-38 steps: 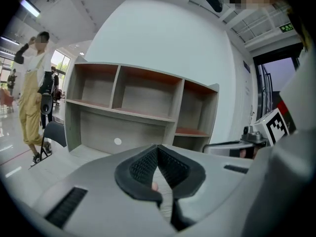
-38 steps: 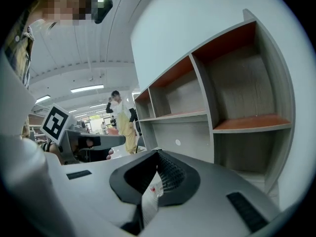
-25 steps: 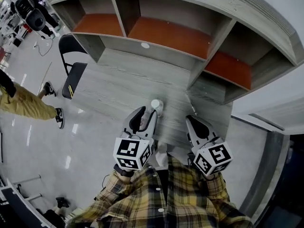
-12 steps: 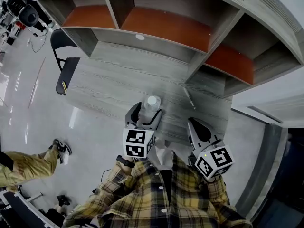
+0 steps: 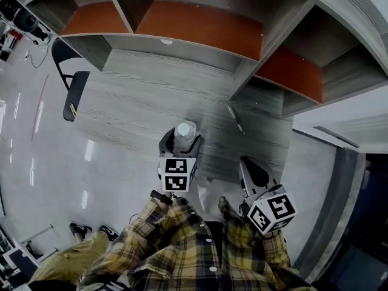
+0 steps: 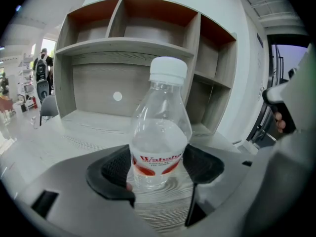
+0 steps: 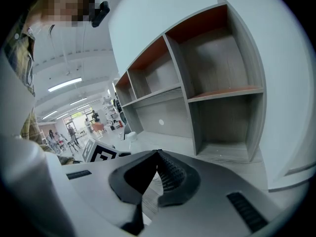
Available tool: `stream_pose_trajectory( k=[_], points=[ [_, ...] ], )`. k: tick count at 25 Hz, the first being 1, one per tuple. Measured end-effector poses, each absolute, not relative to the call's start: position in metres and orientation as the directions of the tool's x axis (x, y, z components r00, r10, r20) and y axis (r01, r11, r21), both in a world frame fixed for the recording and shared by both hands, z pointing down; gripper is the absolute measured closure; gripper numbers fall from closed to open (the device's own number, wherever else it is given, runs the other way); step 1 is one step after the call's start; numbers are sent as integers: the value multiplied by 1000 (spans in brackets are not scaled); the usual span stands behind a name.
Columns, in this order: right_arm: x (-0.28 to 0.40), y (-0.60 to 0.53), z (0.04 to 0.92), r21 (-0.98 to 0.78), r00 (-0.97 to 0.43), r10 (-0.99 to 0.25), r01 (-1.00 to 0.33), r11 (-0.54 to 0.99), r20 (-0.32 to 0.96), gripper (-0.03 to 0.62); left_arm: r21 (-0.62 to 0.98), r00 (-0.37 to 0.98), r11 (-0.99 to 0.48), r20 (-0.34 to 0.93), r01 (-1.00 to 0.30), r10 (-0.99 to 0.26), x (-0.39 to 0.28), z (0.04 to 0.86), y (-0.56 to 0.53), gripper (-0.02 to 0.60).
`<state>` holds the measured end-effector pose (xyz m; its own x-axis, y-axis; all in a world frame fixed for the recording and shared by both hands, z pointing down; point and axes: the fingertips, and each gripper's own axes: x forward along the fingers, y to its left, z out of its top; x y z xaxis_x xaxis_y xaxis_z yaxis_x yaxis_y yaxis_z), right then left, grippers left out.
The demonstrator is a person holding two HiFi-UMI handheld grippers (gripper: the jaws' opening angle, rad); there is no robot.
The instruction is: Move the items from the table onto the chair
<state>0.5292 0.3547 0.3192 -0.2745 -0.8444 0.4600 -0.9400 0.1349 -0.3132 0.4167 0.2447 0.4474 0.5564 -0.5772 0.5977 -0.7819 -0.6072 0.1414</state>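
A clear water bottle [image 5: 185, 129] with a white cap and red label stands upright near the front edge of the grey wooden table [image 5: 133, 105]. My left gripper [image 5: 181, 143] is open, one jaw on each side of it. In the left gripper view the bottle [image 6: 160, 147] fills the gap, and the black pads [image 6: 117, 168] sit close beside its lower body. My right gripper [image 5: 246, 163] is shut and empty, hanging over the table's front right edge. Its jaws [image 7: 158, 158] meet at the tip. The black folding chair [image 5: 73, 93] stands off the table's left end.
A dark pen [image 5: 236, 119] lies on the table right of the bottle. A grey hutch with orange-lined shelves [image 5: 200, 26] runs along the back of the table. A small yellow item [image 5: 72, 108] lies on the chair seat. A person's legs [image 5: 66, 265] show at bottom left.
My left gripper has moved forward so its jaws flank the bottle, and they have opened wider. The person in tan trousers has walked from the left to the bottom left.
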Motion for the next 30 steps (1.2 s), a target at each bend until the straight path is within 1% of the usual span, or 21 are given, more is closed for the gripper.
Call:
stream_pose_trajectory(
  k=[2, 3, 8, 13, 19, 23, 30],
  points=[
    [531, 358, 321, -319, -271, -844, -939, 127, 463, 577, 111, 539, -603, 596, -790, -596, 416, 448, 243, 258],
    [531, 359, 322, -321, -270, -844, -939, 125, 463, 577, 103, 535, -605, 597, -790, -597, 416, 448, 243, 276],
    [532, 360, 319, -323, -280, -846, -937, 136, 454, 577, 124, 536, -598, 611, -792, -583, 411, 447, 246, 288],
    [526, 353, 316, -328, -324, -842, -926, 188, 432, 576, 132, 521, -567, 601, -813, -607, 399, 435, 251, 291],
    [499, 336, 310, -354, -448, -810, -878, 321, 377, 577, 143, 471, -481, 562, -865, -680, 363, 405, 259, 291],
    [474, 317, 304, -362, -551, -767, -824, 436, 329, 577, 135, 400, -389, 518, -911, -756, 330, 376, 261, 291],
    [465, 289, 290, -393, -673, -686, -731, 558, 277, 576, 110, 262, -238, 469, -965, -843, 298, 330, 255, 291]
  ],
)
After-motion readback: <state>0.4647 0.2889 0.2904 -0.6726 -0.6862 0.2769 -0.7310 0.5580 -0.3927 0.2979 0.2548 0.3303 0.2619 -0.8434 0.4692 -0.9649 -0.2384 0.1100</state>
